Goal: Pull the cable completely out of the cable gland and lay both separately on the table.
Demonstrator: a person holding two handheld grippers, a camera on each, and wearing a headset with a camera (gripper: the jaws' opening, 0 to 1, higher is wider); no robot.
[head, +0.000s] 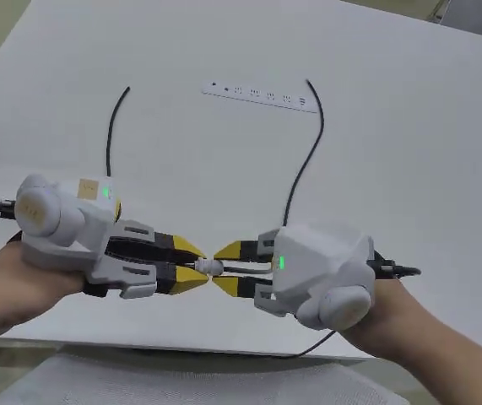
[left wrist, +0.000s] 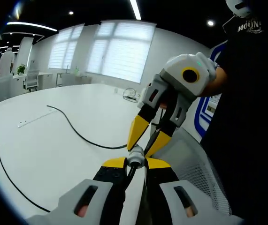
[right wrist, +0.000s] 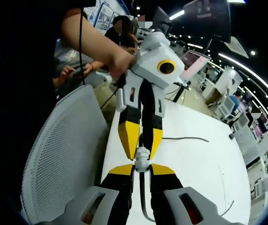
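"Left gripper (left wrist: 136,161) is clamped on the gland (head: 210,267), low at 6 o'clock in the head view, over the near edge of the table (head: 392,126)."

"And the right gripper (right wrist: 142,168)?"

"Its tips sit at the gland's other end, nose to nose with the left. The cable (right wrist: 141,199) is not out yet and runs back between the right jaws. I can't tell whether those jaws pinch it or merely stand around it."

"So what could go wrong?"

"A slip, I'd judge. The cable is thin, so if the right grip is loose, a pull would slide along it and leave it in the gland. If the seal bites hard, the gland could twist out of the left jaws instead, since it's small and round."

"And then?"

"Both sit at the table's brink, with a chair (head: 181,380) below at 6 o'clock. A dropped part would likely fall off the table rather than land on it."

"Anything else?"

"A spare cable (head: 111,126) lies at 10 o'clock and a strip (head: 262,95) at 12. A black lead (head: 311,148) at 1 o'clock passes behind the right gripper, and I can't tell if it is the same cable. If it is, its tail may drag or snag during the pull. Laying the parts near those invites a mix-up, or the two could end up touching."
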